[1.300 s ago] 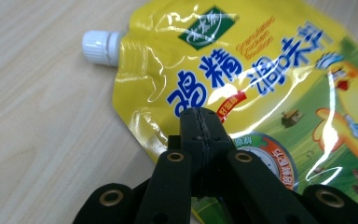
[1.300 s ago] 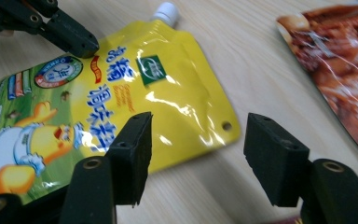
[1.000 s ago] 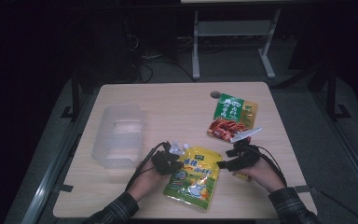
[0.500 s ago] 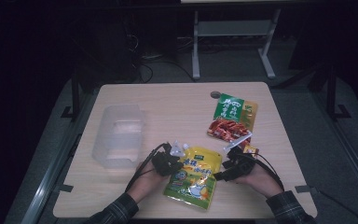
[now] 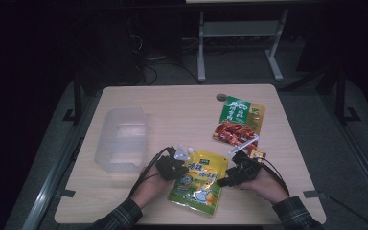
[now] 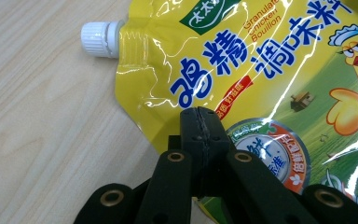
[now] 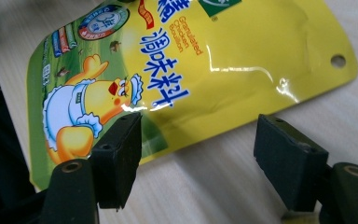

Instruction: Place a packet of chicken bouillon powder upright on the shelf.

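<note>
The pale wooden table (image 5: 182, 108) stood in a dark room, with a clear plastic container (image 5: 122, 139) at its left. The yellow bouillon pouch (image 5: 199, 181) lay flat near the front edge; the left gripper (image 6: 200, 116) was pressed together at its edge, but whether it pinched the foil was hard to see. The right gripper (image 7: 198, 140) was spread wide over the pouch's other edge, and the red snack packet (image 5: 237, 123) was partly hidden behind it.

on the surface (image 5: 182, 110) the bouillon pouch (image 5: 199, 179) lies at the near edge, between the left tongs (image 5: 176, 168) and right tongs (image 5: 226, 181); the snack bag (image 5: 237, 122) lies behind it (rightward), the plastic container (image 5: 122, 139) to its left.
</note>
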Tool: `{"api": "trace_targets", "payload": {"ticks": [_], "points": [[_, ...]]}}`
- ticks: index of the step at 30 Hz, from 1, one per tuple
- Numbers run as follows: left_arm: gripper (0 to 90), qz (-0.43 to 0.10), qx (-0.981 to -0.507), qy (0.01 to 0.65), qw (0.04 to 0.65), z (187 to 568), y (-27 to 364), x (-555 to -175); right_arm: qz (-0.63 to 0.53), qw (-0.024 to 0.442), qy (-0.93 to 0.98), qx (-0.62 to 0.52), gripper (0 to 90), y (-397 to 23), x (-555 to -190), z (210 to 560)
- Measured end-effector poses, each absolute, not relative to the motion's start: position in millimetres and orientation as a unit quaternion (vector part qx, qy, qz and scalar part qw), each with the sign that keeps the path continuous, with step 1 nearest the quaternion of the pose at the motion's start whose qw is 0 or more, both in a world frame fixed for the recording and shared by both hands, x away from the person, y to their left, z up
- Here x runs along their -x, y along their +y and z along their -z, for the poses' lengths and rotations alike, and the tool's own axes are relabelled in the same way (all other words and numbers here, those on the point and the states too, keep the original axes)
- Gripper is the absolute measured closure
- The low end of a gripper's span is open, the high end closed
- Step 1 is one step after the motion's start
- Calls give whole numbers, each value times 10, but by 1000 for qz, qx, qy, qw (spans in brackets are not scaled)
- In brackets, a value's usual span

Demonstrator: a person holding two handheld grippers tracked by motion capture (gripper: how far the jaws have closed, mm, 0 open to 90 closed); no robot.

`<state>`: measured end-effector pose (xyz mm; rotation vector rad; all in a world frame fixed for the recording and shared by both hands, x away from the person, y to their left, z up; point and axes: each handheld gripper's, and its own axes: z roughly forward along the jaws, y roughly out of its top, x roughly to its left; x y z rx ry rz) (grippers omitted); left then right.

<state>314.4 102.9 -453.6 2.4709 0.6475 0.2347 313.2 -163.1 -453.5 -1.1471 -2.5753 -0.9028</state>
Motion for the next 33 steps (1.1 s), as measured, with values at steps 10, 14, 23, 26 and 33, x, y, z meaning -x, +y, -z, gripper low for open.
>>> {"api": "trace_targets", "payload": {"ticks": [10,14,23,26,33], "points": [[900,-89,-923,242,286,4539,1032,-3140,299,109,-865,387,327,-1597,-3118,4529],[900,-86,-923,241,286,4537,1040,-3152,311,90,-864,387,318,-1580,-3131,4542],[900,-87,-924,238,286,4537,1035,-3164,363,71,-833,411,381,-1614,-3317,4584],[900,-86,-924,240,285,4535,1035,-3167,371,75,-822,425,433,-1594,-3389,4600],[900,-84,-925,237,284,4534,1040,-3181,369,69,-823,426,529,-1515,-3432,4610]]}}
